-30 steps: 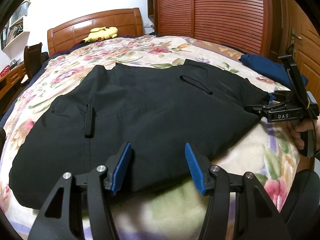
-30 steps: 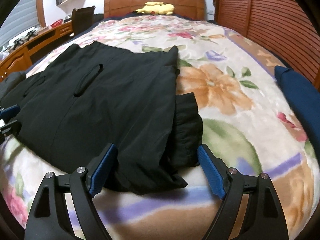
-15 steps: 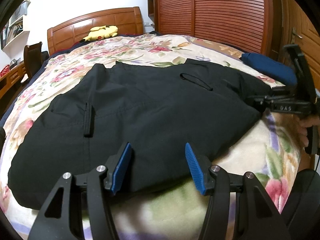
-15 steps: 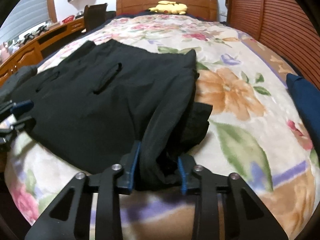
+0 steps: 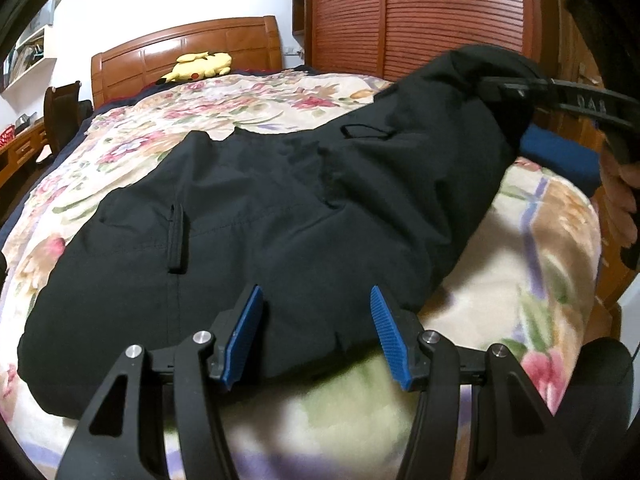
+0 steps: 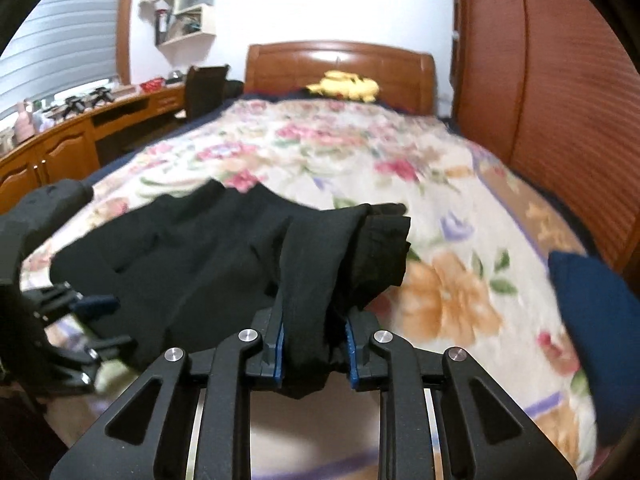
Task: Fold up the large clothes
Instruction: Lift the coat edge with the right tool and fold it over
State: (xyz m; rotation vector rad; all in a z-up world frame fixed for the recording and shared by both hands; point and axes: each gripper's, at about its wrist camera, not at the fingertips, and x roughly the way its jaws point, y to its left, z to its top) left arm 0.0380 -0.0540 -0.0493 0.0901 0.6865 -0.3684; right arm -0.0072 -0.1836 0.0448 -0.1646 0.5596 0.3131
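A large black garment lies spread on the floral bed cover. My left gripper is open, its blue pads on either side of the garment's near hem, low over the bed. My right gripper is shut on a bunched end of the black garment and holds it raised above the bed. In the left wrist view the right gripper shows at upper right with that end lifted. The left gripper shows at the left of the right wrist view.
A folded navy cloth lies at the bed's right edge. A yellow plush toy sits by the wooden headboard. Slatted wardrobe doors stand to the right. A desk and chair stand to the left.
My right gripper closed on the garment's right end and lifted it off the bed. My left gripper stayed open at the near hem.
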